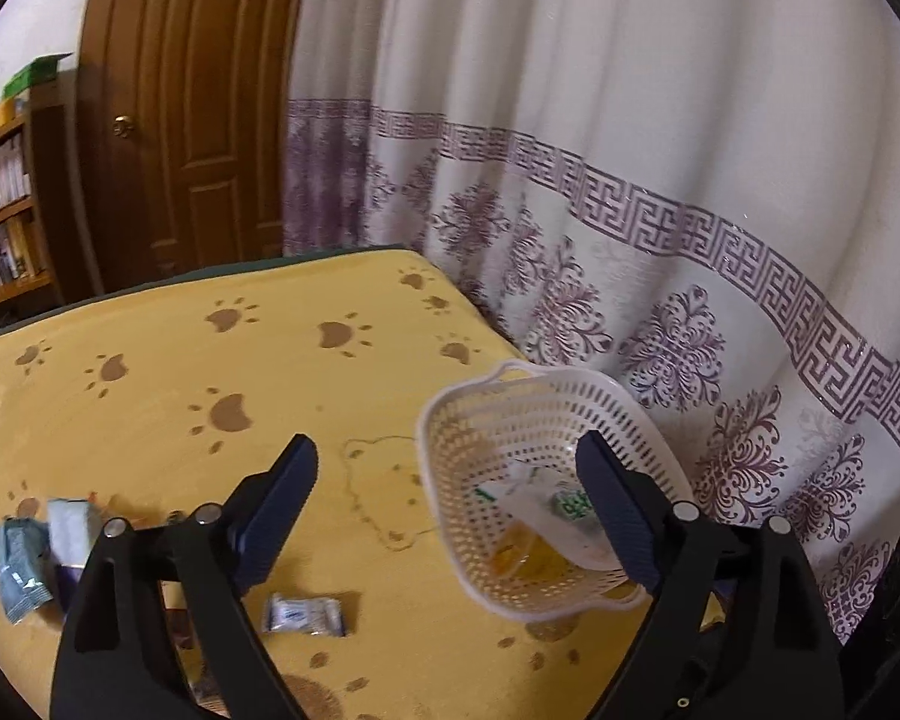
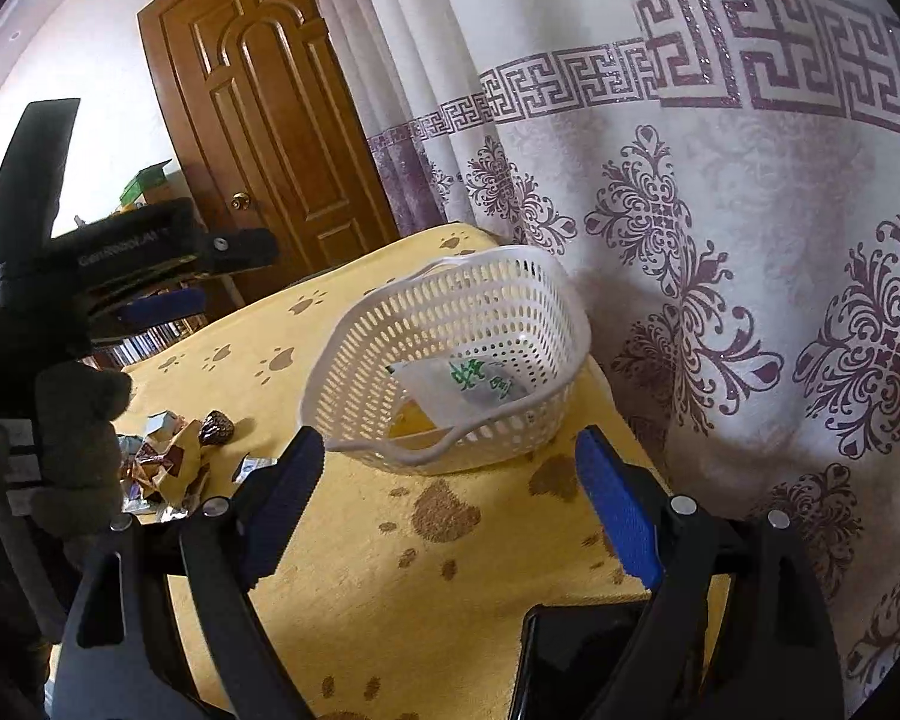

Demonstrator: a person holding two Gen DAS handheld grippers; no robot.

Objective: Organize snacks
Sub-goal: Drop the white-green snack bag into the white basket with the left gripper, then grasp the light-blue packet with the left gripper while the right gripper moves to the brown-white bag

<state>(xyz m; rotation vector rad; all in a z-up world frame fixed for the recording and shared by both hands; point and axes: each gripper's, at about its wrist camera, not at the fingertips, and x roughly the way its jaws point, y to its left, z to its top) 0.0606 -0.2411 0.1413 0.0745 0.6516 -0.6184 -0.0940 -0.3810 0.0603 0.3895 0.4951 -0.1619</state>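
Basket (image 2: 450,324) white, perforated, holding snack packet (image 2: 468,387).

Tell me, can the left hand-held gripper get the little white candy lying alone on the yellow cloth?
Probably yes. The left hand-held gripper is open and empty, and the little white candy lies by itself on the yellow cloth just below its fingers, with nothing on top of it.

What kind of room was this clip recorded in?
Most likely a room in a home. A panelled wooden door, a patterned floor-length curtain and a bookshelf surround a surface under a yellow paw-print cloth holding a white basket and wrapped snacks.
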